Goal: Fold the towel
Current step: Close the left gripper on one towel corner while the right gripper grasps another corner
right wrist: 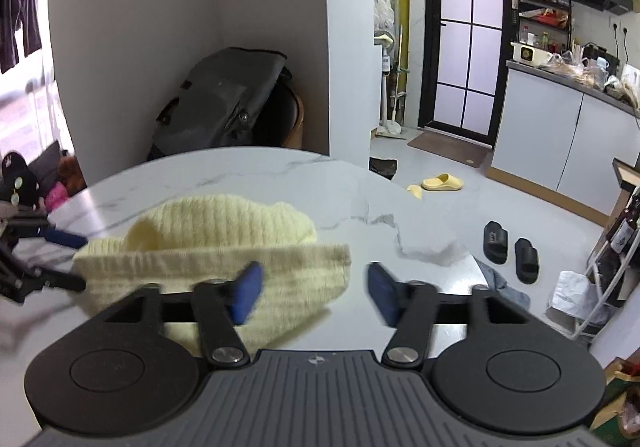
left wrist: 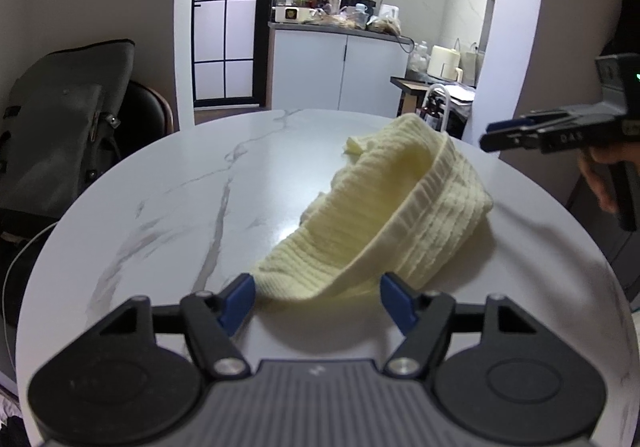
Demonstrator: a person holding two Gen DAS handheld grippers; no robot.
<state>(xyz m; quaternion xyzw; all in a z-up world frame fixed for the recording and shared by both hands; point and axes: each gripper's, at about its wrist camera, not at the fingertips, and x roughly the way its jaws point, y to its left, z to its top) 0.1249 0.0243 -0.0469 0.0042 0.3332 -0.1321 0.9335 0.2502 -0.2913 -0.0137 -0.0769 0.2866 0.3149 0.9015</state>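
Note:
A pale yellow ribbed towel (left wrist: 384,207) lies crumpled in a loose heap on the round white marble table (left wrist: 180,199). My left gripper (left wrist: 318,299) is open, its blue pads either side of the towel's near end without pressing it. In the right wrist view the towel (right wrist: 224,243) lies just ahead, one hemmed corner reaching between the fingers of my open right gripper (right wrist: 316,295). The left gripper (right wrist: 74,259) shows there at the towel's left end. The right gripper (left wrist: 490,137) hovers off the table's right side, held by a hand.
A grey backpack (left wrist: 60,135) rests on a dark chair behind the table. A white kitchen counter (left wrist: 340,71) stands beyond. Black slippers (right wrist: 508,247) and a yellow one (right wrist: 442,183) lie on the floor; a white wire rack (right wrist: 604,263) stands at right.

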